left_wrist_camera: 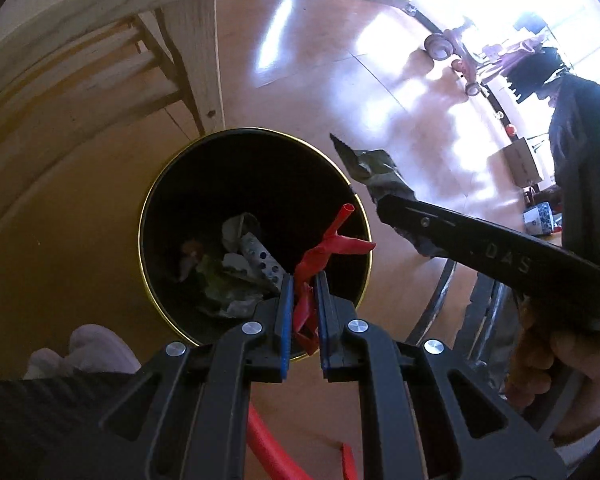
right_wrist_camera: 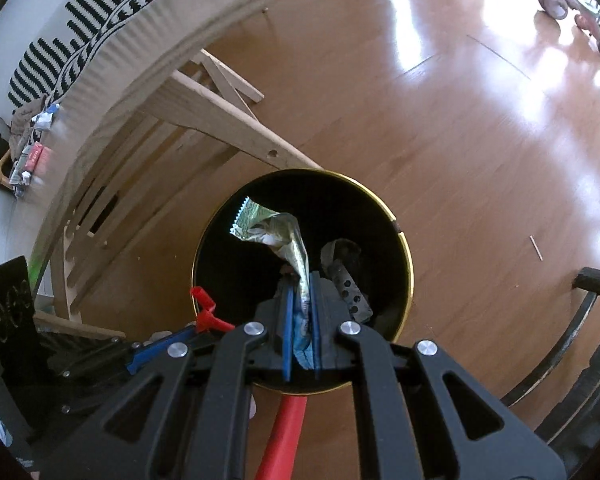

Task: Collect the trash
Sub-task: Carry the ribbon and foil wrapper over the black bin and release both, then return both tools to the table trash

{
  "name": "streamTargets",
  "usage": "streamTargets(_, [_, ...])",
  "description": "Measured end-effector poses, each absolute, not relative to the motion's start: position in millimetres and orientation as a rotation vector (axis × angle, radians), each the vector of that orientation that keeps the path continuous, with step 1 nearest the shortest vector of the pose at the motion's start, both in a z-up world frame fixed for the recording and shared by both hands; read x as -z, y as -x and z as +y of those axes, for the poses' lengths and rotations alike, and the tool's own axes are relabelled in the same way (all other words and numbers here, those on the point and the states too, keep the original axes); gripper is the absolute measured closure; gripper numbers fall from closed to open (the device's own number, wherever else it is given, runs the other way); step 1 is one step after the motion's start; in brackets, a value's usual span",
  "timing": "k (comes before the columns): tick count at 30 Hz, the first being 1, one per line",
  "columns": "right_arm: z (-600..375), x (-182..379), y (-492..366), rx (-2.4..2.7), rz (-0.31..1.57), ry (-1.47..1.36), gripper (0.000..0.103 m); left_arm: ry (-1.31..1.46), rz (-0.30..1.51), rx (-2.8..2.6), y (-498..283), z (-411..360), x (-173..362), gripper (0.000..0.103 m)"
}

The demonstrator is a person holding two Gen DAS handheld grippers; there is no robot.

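A black round bin with a gold rim (left_wrist_camera: 142,216) (right_wrist_camera: 409,264) stands on the wooden floor, with crumpled paper and wrappers (left_wrist_camera: 240,268) inside. My left gripper (left_wrist_camera: 304,280) is shut on a red balloon scrap (left_wrist_camera: 328,248) over the bin's near edge. My right gripper (right_wrist_camera: 300,280) is shut on a crinkled green-silver snack wrapper (right_wrist_camera: 276,228) above the bin's opening. The right gripper and its wrapper (left_wrist_camera: 374,168) show at the right in the left wrist view. The red scrap (right_wrist_camera: 206,308) shows at the bin's left rim in the right wrist view.
A light wooden table frame (right_wrist_camera: 220,112) stands just behind and left of the bin, its top (right_wrist_camera: 100,60) holding a striped cloth and litter. A pink toy tricycle (right_wrist_camera: 568,0) stands far off. A dark chair frame (right_wrist_camera: 592,320) is at the right.
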State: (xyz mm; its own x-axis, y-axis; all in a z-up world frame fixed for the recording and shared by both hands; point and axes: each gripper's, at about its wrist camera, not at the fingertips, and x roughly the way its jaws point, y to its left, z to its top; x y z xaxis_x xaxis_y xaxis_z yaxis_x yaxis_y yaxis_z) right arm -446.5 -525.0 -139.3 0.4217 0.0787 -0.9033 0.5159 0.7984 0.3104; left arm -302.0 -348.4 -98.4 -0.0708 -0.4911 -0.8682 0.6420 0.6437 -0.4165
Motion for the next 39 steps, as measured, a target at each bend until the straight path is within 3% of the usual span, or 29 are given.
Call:
streamTargets(7, [-527.7, 144.8, 435.1, 0.291, 1.125, -0.654, 0.095, -0.137, 1.366, 0.927, 302.4, -350.0, 101.2, 0.093])
streamTargets(8, [-529.6, 145.6, 432.4, 0.281, 1.119, -0.67, 0.088, -0.146, 1.367, 0.917, 302.8, -350.3, 101.0, 0.089])
streamTargets(9, [-533.1, 142.5, 433.0, 0.299, 1.108, -0.678, 0.073, -0.153, 1.368, 0.899, 304.1, -350.3, 100.2, 0.08])
streamTargets(10, [-538.0, 137.5, 435.2, 0.329, 1.088, -0.683, 0.018, -0.147, 1.375, 0.873, 303.5, -350.2, 100.7, 0.034])
streamTargets(11, [-542.0, 132.8, 438.3, 0.35, 1.061, -0.684, 0.009, -0.121, 1.362, 0.852, 302.9, -348.0, 99.8, 0.008])
streamTargets(12, [-546.5, 124.1, 441.8, 0.371, 1.035, -0.678, 0.006, -0.092, 1.33, 0.839, 302.9, -345.1, 96.0, 0.006])
streamTargets(18, [-554.4, 73.4, 452.9, 0.492, 0.9, -0.523, 0.006, -0.099, 1.257, 0.943, 310.9, -346.2, 62.3, 0.006])
streamTargets(23, [-540.9, 31.6, 437.0, 0.471, 0.786, -0.455, 0.006, -0.029, 1.1, 0.912, 287.9, -307.1, -2.7, 0.006])
streamTargets(34, [-425.3, -11.0, 289.3, 0.138, 0.8, -0.259, 0.006, 0.037, 0.956, 0.297, 111.9, -65.6, -70.1, 0.006])
streamTargets(39, [-374.0, -29.5, 208.3, 0.051, 0.78, -0.204, 0.006, -0.017, 0.945, 0.181, 42.9, -7.5, -85.4, 0.006])
